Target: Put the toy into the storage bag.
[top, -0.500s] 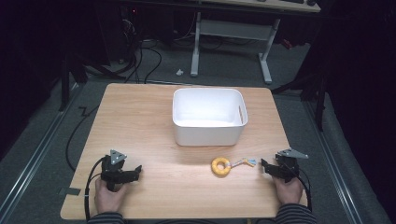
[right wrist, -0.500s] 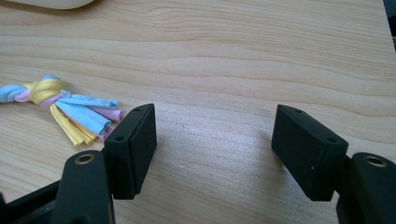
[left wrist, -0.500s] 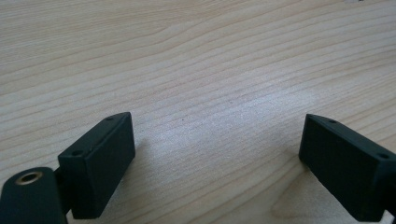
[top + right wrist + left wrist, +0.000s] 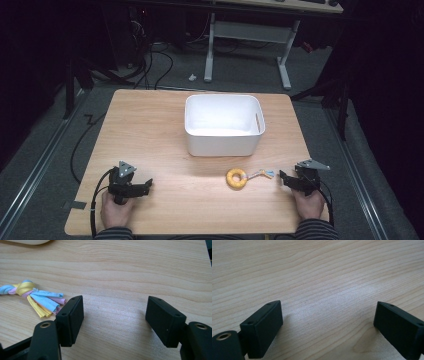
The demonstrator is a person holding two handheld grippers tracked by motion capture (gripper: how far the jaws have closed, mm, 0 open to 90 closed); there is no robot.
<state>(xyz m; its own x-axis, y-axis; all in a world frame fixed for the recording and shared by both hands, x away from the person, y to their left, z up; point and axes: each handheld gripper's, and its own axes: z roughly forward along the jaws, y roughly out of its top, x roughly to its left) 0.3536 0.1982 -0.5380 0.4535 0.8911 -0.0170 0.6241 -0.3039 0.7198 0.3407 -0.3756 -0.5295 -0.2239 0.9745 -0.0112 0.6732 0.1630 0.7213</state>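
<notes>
Rope toy (image 4: pixel 244 177), yellow ring with braided tail, on counter (image 4: pixel 165 135) at 9 o'clock from right gripper (image 4: pixel 284 178); both grippers' jaws apart, empty; best approach: low, straddling the tail.

Both of my grippers, the left gripper (image 4: pixel 144 187) and the right gripper (image 4: pixel 284 178), are matte black all over, with pale grey plates on top. The table (image 4: pixel 150 130) under them is light wood with wavy, slightly darker grain lines. Just off my right gripper's left jaw is a rope toy (image 4: pixel 35 296) with twisted strands of pastel blue, yellow and pink, fraying into flat strips of the same colours. Its ring (image 4: pixel 236 178) is orange-yellow. Further ahead, the bin (image 4: pixel 223 142) is plain white.
</notes>
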